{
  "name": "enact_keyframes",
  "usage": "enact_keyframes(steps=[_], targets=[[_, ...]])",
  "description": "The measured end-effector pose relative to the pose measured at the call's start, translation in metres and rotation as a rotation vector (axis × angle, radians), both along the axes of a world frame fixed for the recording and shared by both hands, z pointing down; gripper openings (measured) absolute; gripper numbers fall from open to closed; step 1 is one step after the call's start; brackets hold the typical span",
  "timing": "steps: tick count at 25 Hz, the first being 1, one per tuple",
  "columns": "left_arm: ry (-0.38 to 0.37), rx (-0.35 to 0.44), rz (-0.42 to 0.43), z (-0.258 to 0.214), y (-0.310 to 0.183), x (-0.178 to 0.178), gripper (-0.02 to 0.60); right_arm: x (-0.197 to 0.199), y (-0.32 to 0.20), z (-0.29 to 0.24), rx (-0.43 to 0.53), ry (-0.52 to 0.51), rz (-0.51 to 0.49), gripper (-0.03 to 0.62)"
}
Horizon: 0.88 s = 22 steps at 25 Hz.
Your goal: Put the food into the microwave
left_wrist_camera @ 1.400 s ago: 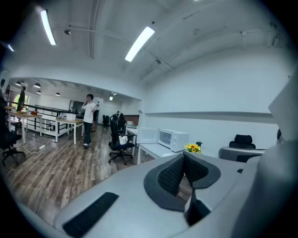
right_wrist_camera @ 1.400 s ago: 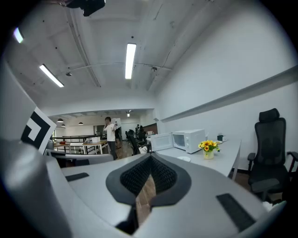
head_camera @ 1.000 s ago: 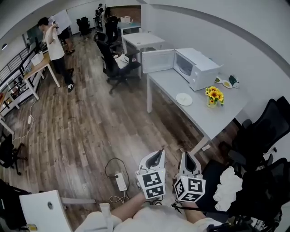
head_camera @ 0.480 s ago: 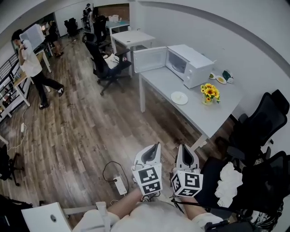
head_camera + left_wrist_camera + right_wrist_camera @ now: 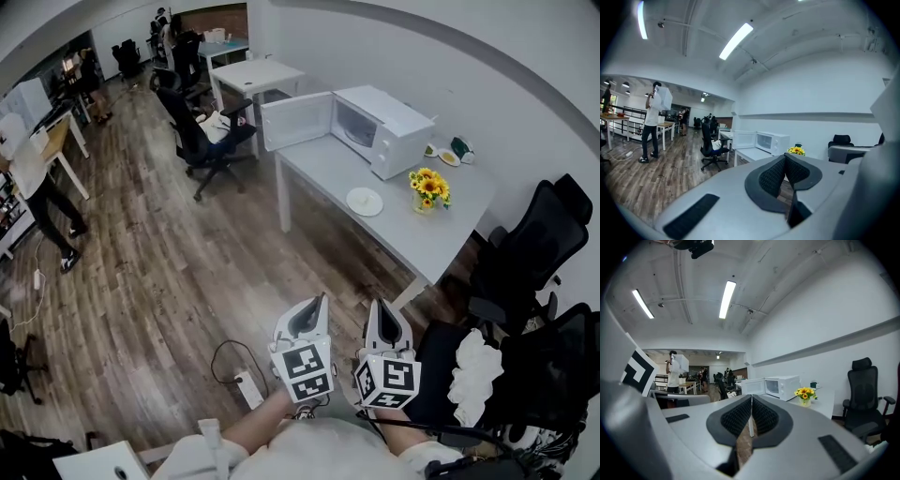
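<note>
A white microwave (image 5: 380, 127) stands on the grey table (image 5: 412, 239) with its door (image 5: 295, 120) swung open to the left. In front of it lies a white plate (image 5: 364, 201); I cannot tell what is on it. Both grippers are low in the head view, well short of the table, over the wooden floor. My left gripper (image 5: 322, 302) is shut and empty, its pads (image 5: 780, 171) meeting. My right gripper (image 5: 379, 307) is also shut with nothing held, pads (image 5: 740, 416) pressed together. Far ahead in both gripper views is the microwave (image 5: 772, 141) (image 5: 783, 385).
A yellow flower pot (image 5: 424, 187) and small dishes (image 5: 448, 155) sit on the table right of the microwave. Black office chairs (image 5: 530, 253) (image 5: 202, 141) flank the table. A power strip (image 5: 248, 386) lies on the floor by my feet. A person (image 5: 33, 183) walks at far left.
The table and microwave have slid left and a little nearer in the head view. The person at left walked toward the lower left. Both grippers stayed shut.
</note>
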<state>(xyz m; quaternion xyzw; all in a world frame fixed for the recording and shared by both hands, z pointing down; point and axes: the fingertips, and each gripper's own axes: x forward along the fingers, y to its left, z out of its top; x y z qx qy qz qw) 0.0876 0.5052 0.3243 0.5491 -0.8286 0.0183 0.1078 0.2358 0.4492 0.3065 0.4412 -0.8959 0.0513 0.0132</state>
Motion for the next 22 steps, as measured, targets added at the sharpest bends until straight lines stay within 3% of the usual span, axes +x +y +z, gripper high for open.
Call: enact_keyframes(steps=[10, 22], targets=[[0.034, -0.012, 0.005, 0.017, -0.049, -0.023, 0.413, -0.003, -0.054, 0.018, -0.029, 0.027, 0.057, 0.018], [0.043, -0.06, -0.024, 0.025, -0.145, -0.07, 0.413, -0.059, -0.154, 0.025, -0.07, 0.043, 0.0, 0.018]])
